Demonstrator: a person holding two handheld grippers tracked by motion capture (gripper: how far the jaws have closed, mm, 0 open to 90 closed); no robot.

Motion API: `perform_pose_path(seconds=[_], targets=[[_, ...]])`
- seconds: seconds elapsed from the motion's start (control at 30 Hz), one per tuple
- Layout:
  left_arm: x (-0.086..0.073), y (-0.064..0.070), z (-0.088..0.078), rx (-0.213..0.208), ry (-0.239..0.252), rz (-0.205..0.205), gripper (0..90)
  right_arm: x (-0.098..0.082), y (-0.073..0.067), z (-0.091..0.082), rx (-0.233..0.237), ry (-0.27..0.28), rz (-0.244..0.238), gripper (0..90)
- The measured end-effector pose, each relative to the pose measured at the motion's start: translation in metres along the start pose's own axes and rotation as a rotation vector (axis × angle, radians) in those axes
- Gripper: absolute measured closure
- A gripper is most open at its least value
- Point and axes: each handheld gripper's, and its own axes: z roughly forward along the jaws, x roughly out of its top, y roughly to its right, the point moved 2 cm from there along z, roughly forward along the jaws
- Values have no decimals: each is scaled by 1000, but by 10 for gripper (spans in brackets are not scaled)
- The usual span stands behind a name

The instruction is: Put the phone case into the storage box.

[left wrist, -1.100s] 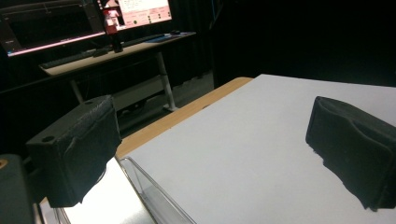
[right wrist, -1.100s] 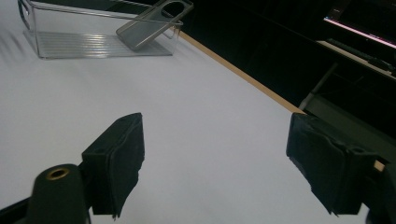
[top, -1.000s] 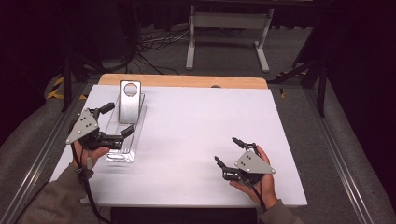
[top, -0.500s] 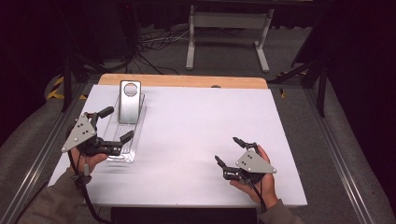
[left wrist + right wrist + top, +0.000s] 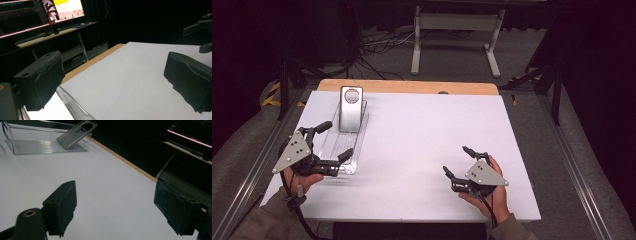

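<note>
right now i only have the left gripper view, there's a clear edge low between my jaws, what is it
observer: the near end of a long clear tray. In the high view the left gripper is open at that end.
operator: anything in it
observer: a metal plate with a round hole, leaning up at the tray's far end. The right gripper view shows the rest of the tray floor bare.
operator: where's my other gripper
observer: the right gripper is open at the table near its front right, well apart from the tray.
</note>
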Motion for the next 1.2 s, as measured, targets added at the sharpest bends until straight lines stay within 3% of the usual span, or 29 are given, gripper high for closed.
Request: perform_pose_path(seconds=[0.2, 0.47, 0.97, 1.2], targets=[[-3, 7, -4, -2, 4, 14, 38, 0, 2, -2, -11, -1, 5, 197], [-10, 17, -6, 2, 3, 2, 40, 0, 1, -1, -8, -4, 4, 196], [-28, 32, -5, -33, -61, 0, 47, -1, -2, -2, -3, -8, 2, 196], [-36, 39, -3, -45, -72, -29, 57, -2, -5, -6, -2, -12, 8, 196]])
